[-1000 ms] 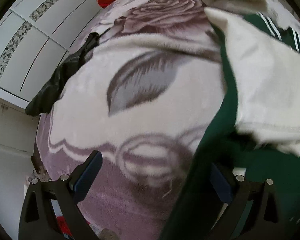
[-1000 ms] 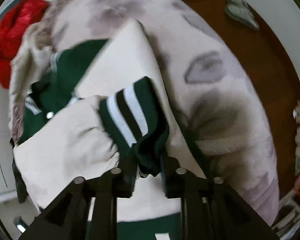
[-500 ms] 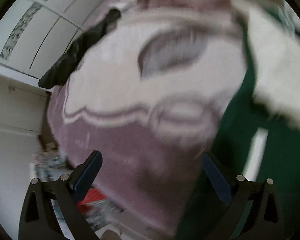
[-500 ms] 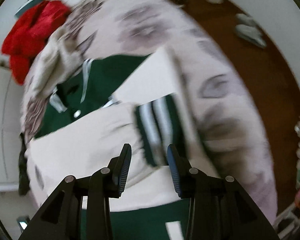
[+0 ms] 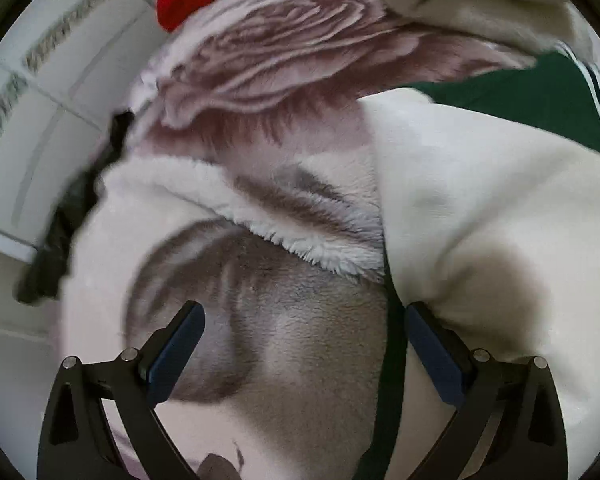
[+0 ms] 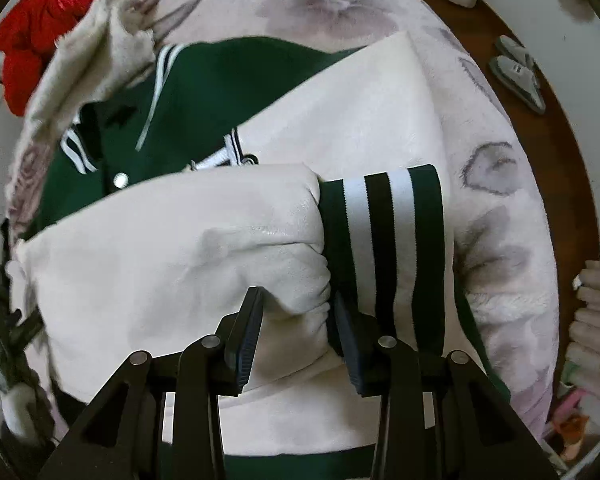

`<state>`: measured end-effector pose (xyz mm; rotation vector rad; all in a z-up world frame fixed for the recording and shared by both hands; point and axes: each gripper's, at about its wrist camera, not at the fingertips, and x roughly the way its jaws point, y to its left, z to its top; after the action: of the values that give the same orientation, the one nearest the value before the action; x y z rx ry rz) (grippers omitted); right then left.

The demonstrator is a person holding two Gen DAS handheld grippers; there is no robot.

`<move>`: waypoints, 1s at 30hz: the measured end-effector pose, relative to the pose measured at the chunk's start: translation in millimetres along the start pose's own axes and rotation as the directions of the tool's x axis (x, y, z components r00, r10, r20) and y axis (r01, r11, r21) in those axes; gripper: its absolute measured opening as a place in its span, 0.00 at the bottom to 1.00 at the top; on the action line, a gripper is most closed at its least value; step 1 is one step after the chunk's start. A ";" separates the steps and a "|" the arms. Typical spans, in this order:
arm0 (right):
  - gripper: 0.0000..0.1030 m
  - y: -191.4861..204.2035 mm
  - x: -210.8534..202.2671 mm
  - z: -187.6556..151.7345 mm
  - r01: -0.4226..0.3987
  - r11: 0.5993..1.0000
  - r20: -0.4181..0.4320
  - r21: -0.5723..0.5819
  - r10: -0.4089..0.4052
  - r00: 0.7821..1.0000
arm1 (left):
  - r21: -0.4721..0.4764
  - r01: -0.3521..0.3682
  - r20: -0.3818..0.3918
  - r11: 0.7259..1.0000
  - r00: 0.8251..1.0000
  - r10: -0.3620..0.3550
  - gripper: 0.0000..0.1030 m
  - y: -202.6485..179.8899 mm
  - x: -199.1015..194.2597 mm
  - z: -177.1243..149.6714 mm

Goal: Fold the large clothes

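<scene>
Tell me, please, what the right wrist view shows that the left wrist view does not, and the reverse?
Only the right wrist view shows the striped cuff, a snap button, slippers on the wooden floor, and the right gripper, jaws apart over the cream sleeve. Only the left shows the white cabinet doors, a black garment and the open left gripper. Both share the floral blanket, the green jacket body and the red garment.

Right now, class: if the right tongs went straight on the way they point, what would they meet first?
Most likely the jacket's cream sleeve, just short of the striped cuff. The right tongs are open and the sleeve lies directly ahead between the jaws, though the gap to it is hard to judge.
</scene>
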<state>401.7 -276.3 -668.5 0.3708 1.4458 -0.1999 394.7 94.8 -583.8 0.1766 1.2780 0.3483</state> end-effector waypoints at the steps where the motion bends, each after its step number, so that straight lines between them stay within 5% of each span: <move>1: 0.38 1.1 6.1 1.2 0.012 1.000 -0.006 -0.006 -0.012 1.000 | -0.019 0.018 -0.004 1.000 1.000 -0.018 1.00 3.6 1.3 -0.7; 6: 0.38 4.6 22.4 15.7 0.047 0.999 -0.092 -0.021 -0.049 0.995 | 0.027 -0.044 0.017 0.999 0.999 0.044 1.00 -10.5 -8.4 -0.8; 9: 0.38 -11.6 -22.9 13.8 -0.049 0.999 -0.101 0.010 0.050 0.994 | 0.041 -0.076 0.067 0.996 0.995 0.073 1.00 -10.2 -39.9 -2.6; 13: 0.41 -48.1 -77.3 -23.8 -0.050 0.999 -0.097 0.004 0.050 0.994 | -0.004 -0.056 0.133 0.998 0.990 0.056 1.00 -1.1 -97.3 -20.4; 16: 0.41 -81.9 -75.4 -67.0 -0.007 1.000 -0.155 0.008 0.008 0.988 | -0.004 -0.058 0.156 0.998 0.986 0.058 1.00 -6.8 -133.7 -45.6; 18: 0.41 -101.5 -55.0 -95.1 0.028 1.000 -0.225 0.002 -0.027 0.974 | 0.009 -0.068 0.154 0.998 0.986 0.066 1.00 -21.8 -154.6 -68.1; 21: 0.41 -130.4 2.8 -144.9 0.112 0.992 -0.384 -0.063 -0.128 0.914 | 0.040 -0.104 0.137 0.994 0.986 0.098 1.00 -51.4 -179.9 -106.9; 22: 0.41 -140.5 20.6 -160.4 0.105 0.991 -0.423 -0.083 -0.130 0.897 | 0.051 -0.128 0.128 0.990 0.984 0.121 1.00 -62.7 -188.3 -122.1; 30: 0.46 -175.7 -26.4 -136.3 -0.152 0.979 -0.461 -0.136 0.073 0.884 | 0.150 -0.223 0.029 0.963 0.975 0.221 1.00 -179.6 -267.7 -245.4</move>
<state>210.0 -391.7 -675.8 0.3768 1.8833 0.1155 122.2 -182.2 -469.2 0.4549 1.2758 0.4403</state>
